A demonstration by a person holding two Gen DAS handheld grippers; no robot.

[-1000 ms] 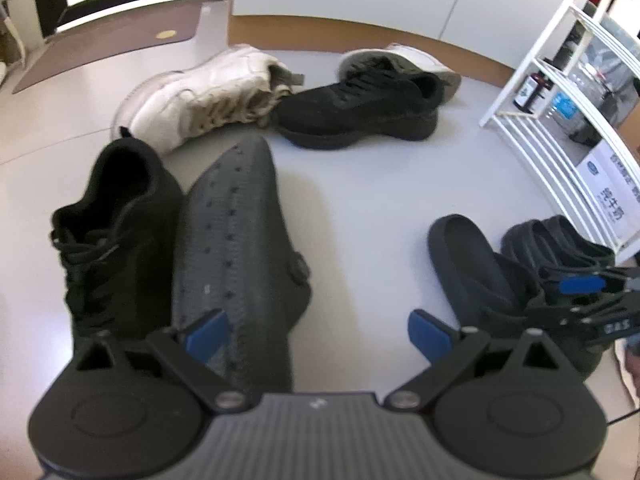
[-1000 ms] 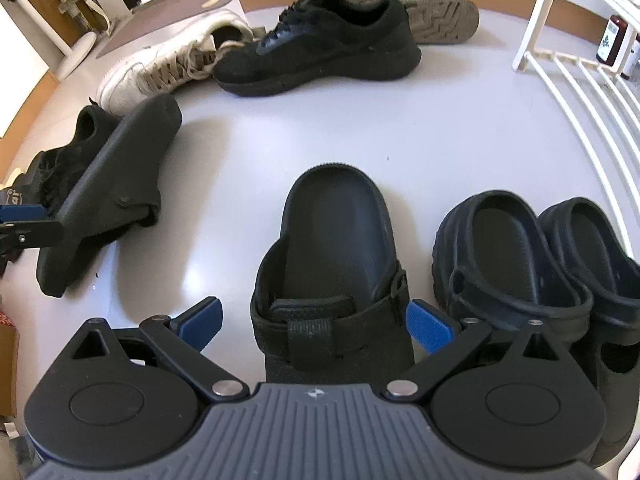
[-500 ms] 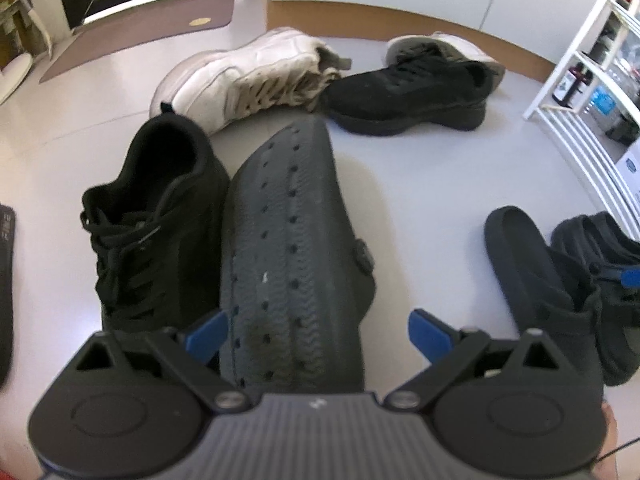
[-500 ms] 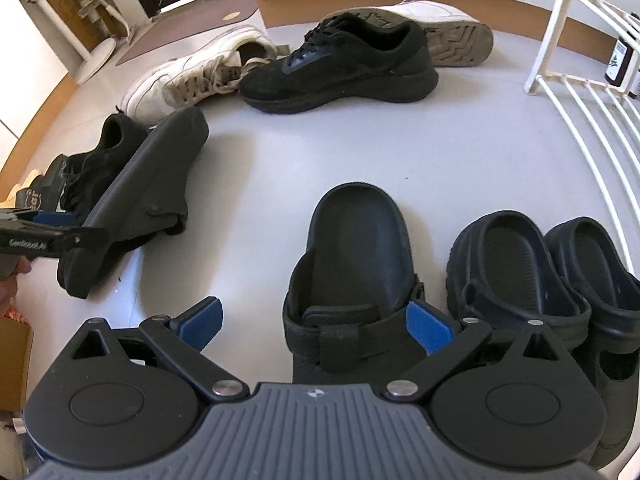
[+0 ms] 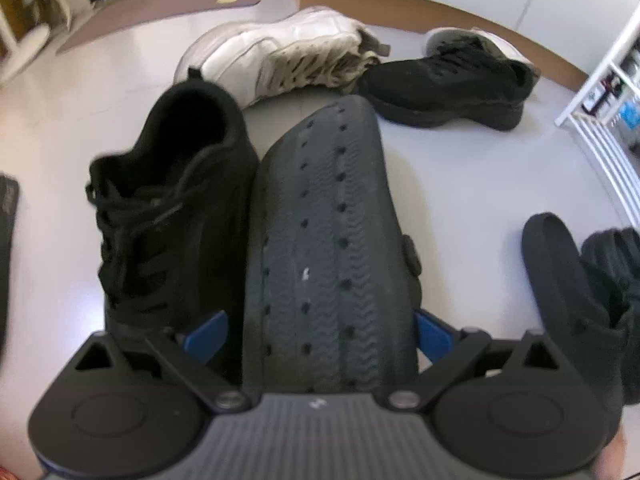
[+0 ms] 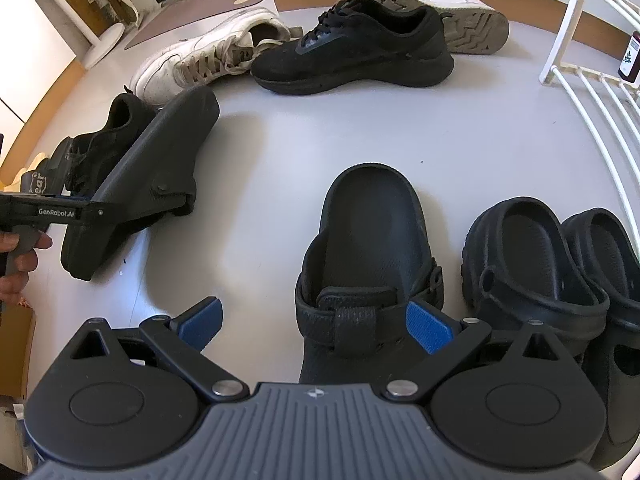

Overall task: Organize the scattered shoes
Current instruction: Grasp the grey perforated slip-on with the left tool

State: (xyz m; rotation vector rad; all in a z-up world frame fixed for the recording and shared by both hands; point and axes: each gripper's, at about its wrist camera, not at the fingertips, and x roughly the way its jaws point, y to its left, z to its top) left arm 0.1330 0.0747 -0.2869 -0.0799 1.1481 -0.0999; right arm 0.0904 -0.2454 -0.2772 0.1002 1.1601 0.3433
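Shoes are scattered over a pale floor [image 6: 280, 152]. An overturned dark clog [image 5: 328, 248] lies tilted, sole up, against a black sneaker [image 5: 168, 216]. The left gripper [image 5: 320, 334] is spread around its heel end; actual contact cannot be told. The right gripper [image 6: 314, 322] is released, empty, above the upright matching clog [image 6: 372, 248]. The foam-like clog is judged light, flexible and grippy; the heel rim offers a hold. "GenRobot.AI" is readable on the left gripper's side.
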